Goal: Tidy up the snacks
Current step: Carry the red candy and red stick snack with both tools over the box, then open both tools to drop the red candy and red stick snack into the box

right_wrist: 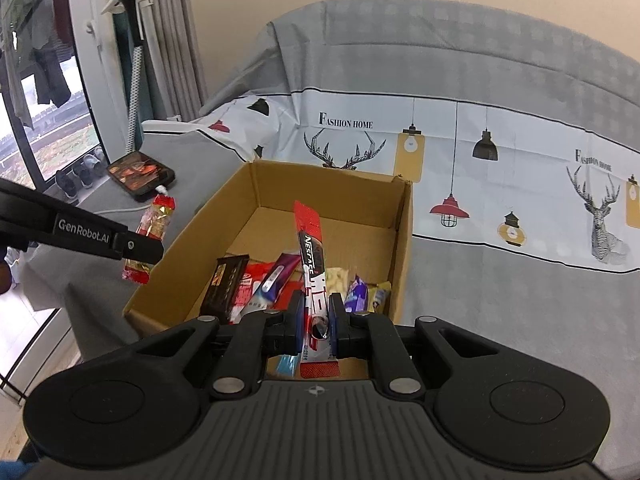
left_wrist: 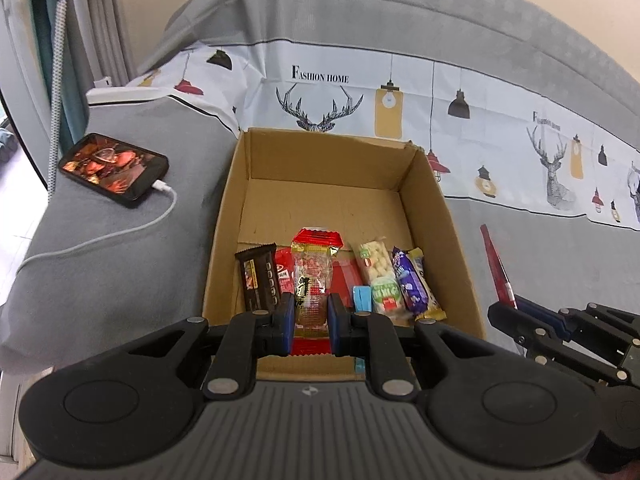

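An open cardboard box point(left_wrist: 328, 168) stands on the grey cover and holds several snacks: a dark chocolate bar point(left_wrist: 258, 280), a white-green puffed snack point(left_wrist: 378, 276) and a purple bar point(left_wrist: 408, 280). My left gripper point(left_wrist: 311, 312) is shut on a clear red-and-gold snack packet point(left_wrist: 312, 276), held over the box's near edge. It also shows in the right wrist view point(right_wrist: 154, 224), left of the box point(right_wrist: 332, 200). My right gripper point(right_wrist: 317, 320) is shut on a red Nescafe stick point(right_wrist: 312, 256), upright above the box's near right side. The stick also shows in the left wrist view point(left_wrist: 496, 268).
A phone point(left_wrist: 114, 168) on a white charging cable point(left_wrist: 108, 236) lies on the grey cover left of the box. A printed cloth with deer and lamps point(left_wrist: 400, 100) drapes behind. A window and curtain point(right_wrist: 48, 80) are at far left.
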Action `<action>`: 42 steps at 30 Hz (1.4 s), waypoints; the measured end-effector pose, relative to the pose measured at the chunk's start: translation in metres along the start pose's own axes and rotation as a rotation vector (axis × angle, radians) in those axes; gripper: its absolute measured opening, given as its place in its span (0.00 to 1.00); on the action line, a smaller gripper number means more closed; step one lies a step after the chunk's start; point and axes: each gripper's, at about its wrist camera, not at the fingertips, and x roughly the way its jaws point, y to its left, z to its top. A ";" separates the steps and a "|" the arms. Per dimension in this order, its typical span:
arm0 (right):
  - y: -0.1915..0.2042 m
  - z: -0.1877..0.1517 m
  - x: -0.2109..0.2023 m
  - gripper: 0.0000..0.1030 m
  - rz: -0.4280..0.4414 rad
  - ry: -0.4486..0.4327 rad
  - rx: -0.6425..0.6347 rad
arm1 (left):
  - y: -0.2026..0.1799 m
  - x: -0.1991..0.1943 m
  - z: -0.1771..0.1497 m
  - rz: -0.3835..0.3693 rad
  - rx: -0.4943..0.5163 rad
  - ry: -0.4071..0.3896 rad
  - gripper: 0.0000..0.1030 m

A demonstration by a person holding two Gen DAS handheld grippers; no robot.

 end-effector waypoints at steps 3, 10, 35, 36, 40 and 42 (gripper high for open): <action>-0.005 0.008 0.019 0.12 -0.002 0.017 0.006 | 0.001 0.020 0.011 -0.003 0.003 0.020 0.18; -0.014 0.017 0.067 0.12 -0.006 0.071 0.032 | 0.003 0.069 0.027 0.005 0.014 0.079 0.18; -0.031 0.027 0.119 0.80 -0.057 0.144 0.107 | 0.010 0.116 0.038 0.110 0.075 0.082 1.00; -0.029 0.026 0.112 0.84 -0.059 0.136 0.108 | 0.010 0.113 0.035 0.112 0.073 0.099 1.00; -0.013 0.013 0.079 0.88 -0.050 0.120 0.089 | 0.010 0.090 0.016 0.115 0.040 0.116 1.00; -0.003 0.003 0.060 0.90 -0.049 0.106 0.085 | 0.009 0.074 0.004 0.110 0.022 0.104 1.00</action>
